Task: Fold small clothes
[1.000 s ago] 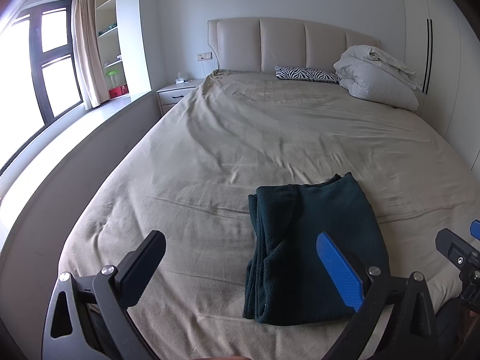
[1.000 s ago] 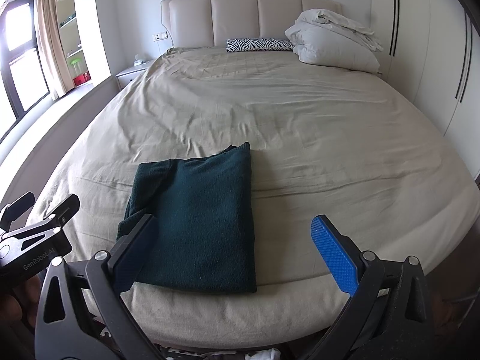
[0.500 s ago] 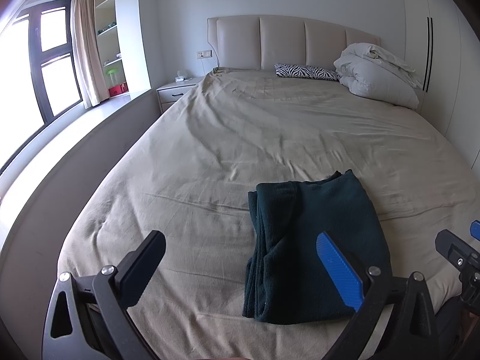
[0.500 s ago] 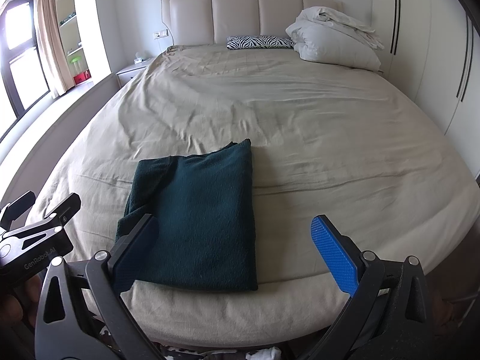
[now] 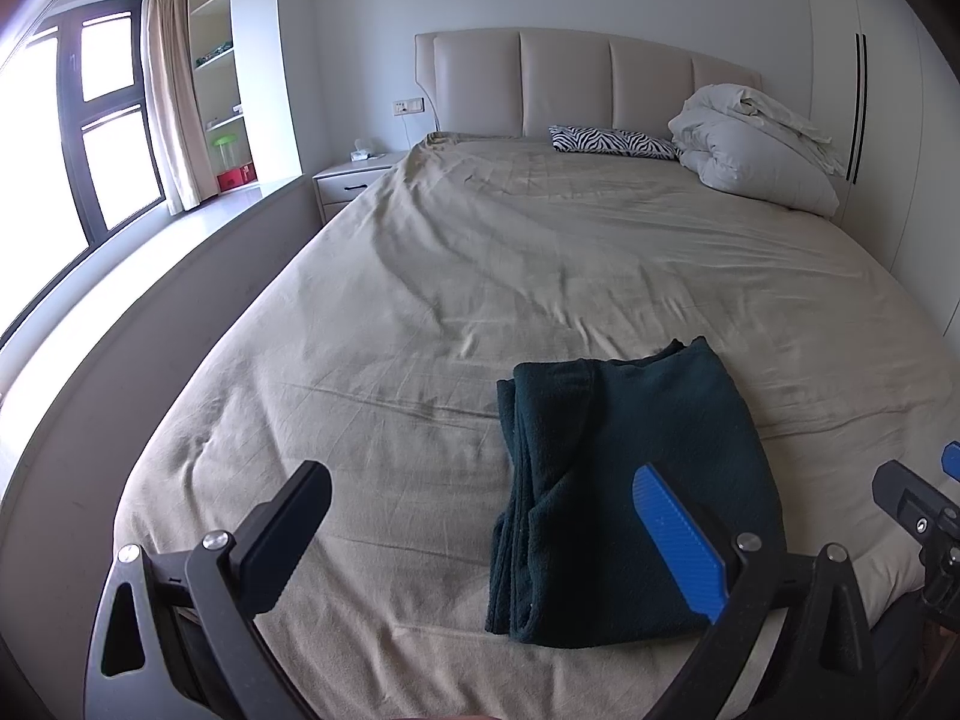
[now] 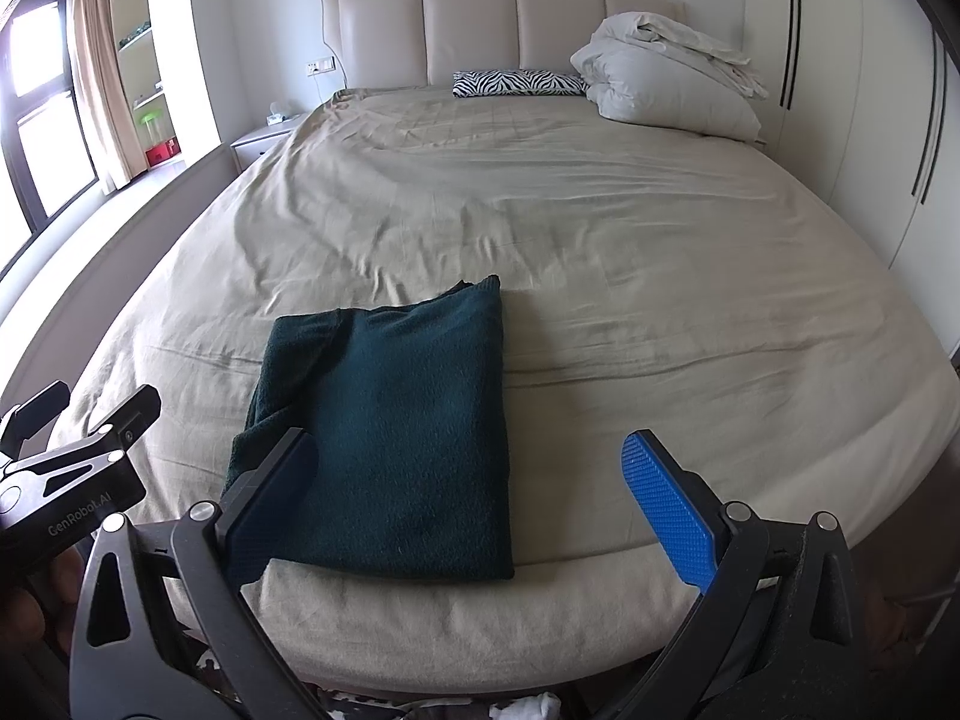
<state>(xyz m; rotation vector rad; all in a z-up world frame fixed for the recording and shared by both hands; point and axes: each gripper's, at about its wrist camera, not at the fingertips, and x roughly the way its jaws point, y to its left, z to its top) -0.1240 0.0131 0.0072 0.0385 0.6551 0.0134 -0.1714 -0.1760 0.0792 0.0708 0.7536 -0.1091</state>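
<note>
My left gripper point(image 5: 486, 531) hangs above the foot of the bed point(image 5: 540, 252), its two fingers spread wide apart and holding nothing. One finger is black, at about 8 o'clock in the left wrist view; the other carries a blue ribbed pad point(image 5: 681, 543) at about 5 o'clock. My right gripper point(image 6: 474, 507) is likewise spread apart and empty, with its black finger low at 7 o'clock and its blue pad at 5 o'clock in the right wrist view.

The dark green garment point(image 6: 390, 438) lies folded into a neat rectangle on the beige sheet, close to the foot edge of the bed. In the left wrist view it sits toward 4 o'clock, partly behind the blue pad, with its layered edges stacked along its left side. In the right wrist view it sits toward 7 o'clock, its near left corner hidden behind my black finger. Neither gripper touches it, as far as I can see.

At 12 o'clock stands the padded headboard point(image 6: 504, 30), with a zebra-print pillow point(image 6: 519, 83) just before it and a bundled white duvet point(image 6: 666, 78) toward 1 o'clock. A nightstand point(image 5: 354, 180) stands at 11 o'clock, beside the window point(image 5: 102, 126).
</note>
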